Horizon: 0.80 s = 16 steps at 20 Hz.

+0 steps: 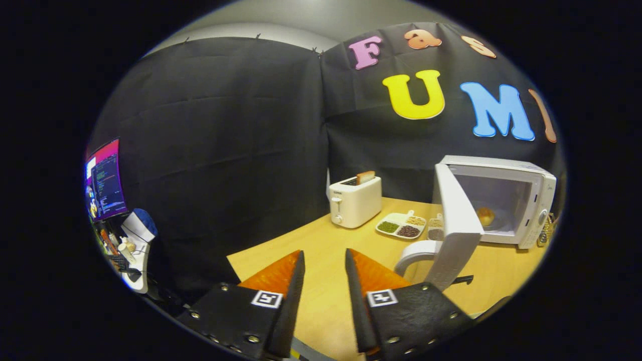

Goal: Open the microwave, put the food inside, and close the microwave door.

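My tool [324, 260] is spread and empty above the table [321, 250]. The food [485, 216] sits inside the microwave [536, 190], ahead to my right, its door [454, 225] wide open. Pushing too hard could slide the microwave, or I might clip the tray [401, 225] beside it.

Rides on the gripper [323, 260], looking forward along parted, empty fingers. Sits above the table's [321, 296] near edge, well back from the open microwave [501, 200], facing the booth wall.
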Tool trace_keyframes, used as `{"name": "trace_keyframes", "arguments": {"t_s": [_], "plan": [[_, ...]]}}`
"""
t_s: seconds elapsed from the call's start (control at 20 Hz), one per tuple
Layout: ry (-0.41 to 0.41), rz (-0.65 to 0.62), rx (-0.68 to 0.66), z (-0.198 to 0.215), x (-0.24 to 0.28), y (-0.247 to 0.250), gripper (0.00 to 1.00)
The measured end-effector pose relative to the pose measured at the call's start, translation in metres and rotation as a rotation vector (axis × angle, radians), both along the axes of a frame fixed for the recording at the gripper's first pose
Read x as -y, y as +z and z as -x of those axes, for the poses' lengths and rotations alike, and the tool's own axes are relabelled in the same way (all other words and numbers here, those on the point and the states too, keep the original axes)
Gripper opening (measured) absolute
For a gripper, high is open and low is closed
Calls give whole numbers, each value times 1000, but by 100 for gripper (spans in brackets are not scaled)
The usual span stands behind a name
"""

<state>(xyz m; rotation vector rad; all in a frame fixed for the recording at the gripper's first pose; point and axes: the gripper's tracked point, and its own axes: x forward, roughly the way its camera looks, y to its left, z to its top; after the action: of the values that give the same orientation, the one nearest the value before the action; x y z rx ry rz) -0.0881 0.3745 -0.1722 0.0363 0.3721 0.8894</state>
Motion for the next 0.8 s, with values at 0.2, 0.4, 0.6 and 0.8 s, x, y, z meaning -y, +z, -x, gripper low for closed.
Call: {"name": "trace_keyframes", "arguments": {"t_s": [0.2, 0.4, 0.6, 0.8], "plan": [[-96, 52, 0, -23, 33, -13, 34], [-80, 42, -22, -29, 39, -18, 1], [-113, 57, -19, -38, 58, -22, 1], [-175, 76, -21, -57, 86, -24, 1]]}}
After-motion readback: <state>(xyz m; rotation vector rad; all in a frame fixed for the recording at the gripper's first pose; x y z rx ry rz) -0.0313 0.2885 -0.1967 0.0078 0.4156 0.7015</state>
